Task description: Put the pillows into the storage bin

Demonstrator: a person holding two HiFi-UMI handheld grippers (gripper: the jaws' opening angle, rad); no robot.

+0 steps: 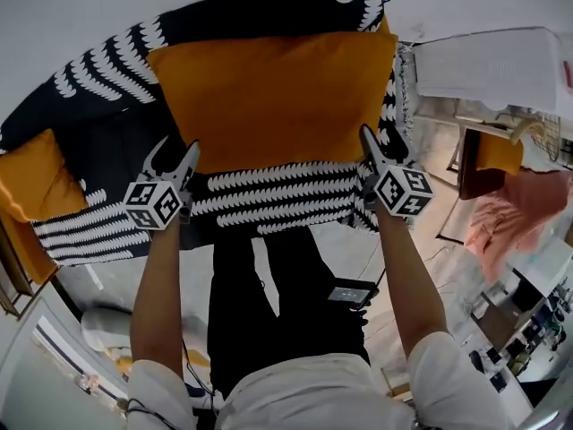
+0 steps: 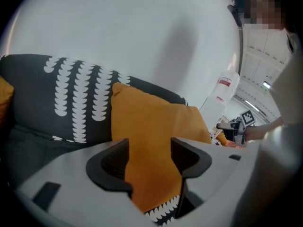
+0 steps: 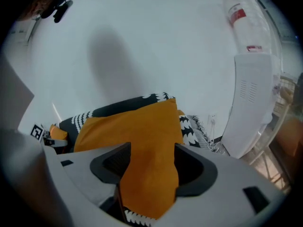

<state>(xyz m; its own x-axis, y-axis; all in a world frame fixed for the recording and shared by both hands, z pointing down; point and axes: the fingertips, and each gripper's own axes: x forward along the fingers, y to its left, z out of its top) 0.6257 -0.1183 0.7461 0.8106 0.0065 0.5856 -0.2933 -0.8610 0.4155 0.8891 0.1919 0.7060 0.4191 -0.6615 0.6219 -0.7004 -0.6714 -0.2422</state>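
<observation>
Both forearms [image 1: 157, 303] stretch fwd from the white shirt, each w/ a gripper at a lower corner of the big orange pillow [image 1: 273, 97]. Left gripper [image 1: 177, 153] sits at the pillow's lower-left corner, right gripper [image 1: 376, 150] at the lower-right. In each gripper view the jaws stand wide apart w/ orange fabric running between them. The pads don't look to be squeezing it, so as far as I can judge neither has a hold yet. Pillow lies on the black cover w/ white print [image 1: 269, 200], its far edge toward the white wall [image 1: 89, 7]. A 2nd, smaller orange pillow [image 1: 36, 182] lies on the same cover, well off to the left, w/ no gripper near it. Storage bin isn't in any view, so can't say where it stands. Progress, as a judgement: basically at the start, no pillow visibly binned, big one lined up for a two-handed pick. Left to do: close both claws on the corners, lift, carry to the bin, drop in, then same for the small one.
</observation>
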